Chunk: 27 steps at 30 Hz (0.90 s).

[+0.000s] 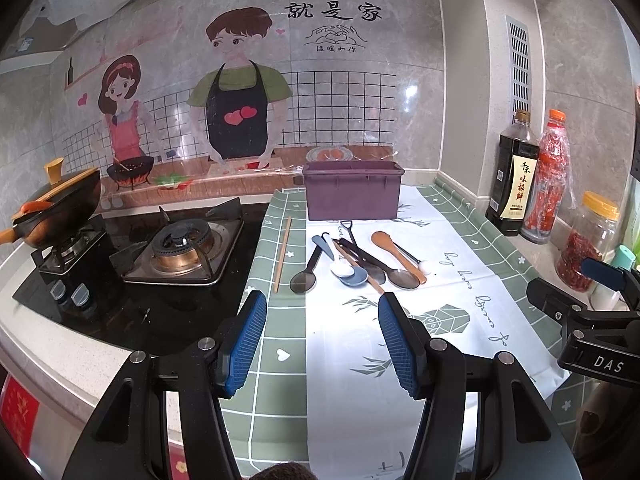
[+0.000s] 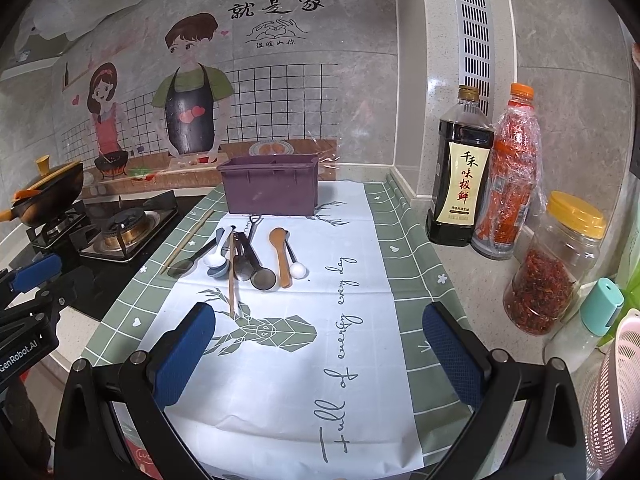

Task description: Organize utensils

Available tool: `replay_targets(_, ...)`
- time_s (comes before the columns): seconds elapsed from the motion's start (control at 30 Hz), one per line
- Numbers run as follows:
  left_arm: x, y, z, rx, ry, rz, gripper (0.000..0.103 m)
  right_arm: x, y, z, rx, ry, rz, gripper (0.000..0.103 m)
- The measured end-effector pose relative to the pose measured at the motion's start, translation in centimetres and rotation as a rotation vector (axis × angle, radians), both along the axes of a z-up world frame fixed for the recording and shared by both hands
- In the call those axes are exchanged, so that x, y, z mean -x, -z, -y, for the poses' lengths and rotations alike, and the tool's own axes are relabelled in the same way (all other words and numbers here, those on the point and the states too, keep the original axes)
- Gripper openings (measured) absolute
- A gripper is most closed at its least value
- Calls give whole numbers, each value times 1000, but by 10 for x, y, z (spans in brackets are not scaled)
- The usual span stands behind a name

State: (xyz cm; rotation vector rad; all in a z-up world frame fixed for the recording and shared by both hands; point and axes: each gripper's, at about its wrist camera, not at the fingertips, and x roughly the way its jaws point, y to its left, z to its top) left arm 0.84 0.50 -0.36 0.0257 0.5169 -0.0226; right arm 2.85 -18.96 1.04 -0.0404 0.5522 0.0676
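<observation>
Looking along my left gripper (image 1: 322, 340), I see its blue pads (image 1: 246, 344) spread wide apart with nothing between them, hovering above the patterned cloth (image 1: 448, 320) that covers the counter. Ahead of it the utensils lie in a loose heap on the cloth: a dark spoon (image 1: 305, 278) at the left of the pile, a white spoon (image 1: 340, 266) overlapping a blue-grey spoon (image 1: 354, 274), a dark ladle (image 1: 402, 278) and a wooden spoon (image 1: 394, 250) at the right. One chopstick (image 1: 283, 254) lies apart to the left, on the green checked border near the gas stove (image 1: 180, 248). Behind the heap stands the purple bin (image 1: 352, 192), upright and just beyond the utensil handles. A wok (image 1: 60, 208) sits on the far burner, and my right gripper (image 1: 600, 308) shows at the right edge. Through my right gripper's (image 2: 320, 356) own camera, its blue pads (image 2: 184, 356) also stand wide apart, holding nothing, above the deer print on the cloth (image 2: 360, 360). The same heap lies ahead and slightly left, with a second chopstick (image 2: 231, 276) running across it toward me and the purple bin (image 2: 270, 190) behind. To the right, off the cloth, a soy sauce bottle (image 2: 460, 176), a bottle of red chilli (image 2: 508, 176) and a yellow-lidded jar (image 2: 556, 268) stand near the wall, and my left gripper (image 2: 28, 312) appears at the left edge.
</observation>
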Motion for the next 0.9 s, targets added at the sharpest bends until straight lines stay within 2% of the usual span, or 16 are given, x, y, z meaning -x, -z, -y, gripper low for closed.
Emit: replay_targets(0.9, -3, 2, 3, -3, 1, -8, 59, -5, 3, 3, -3, -1, 0, 103)
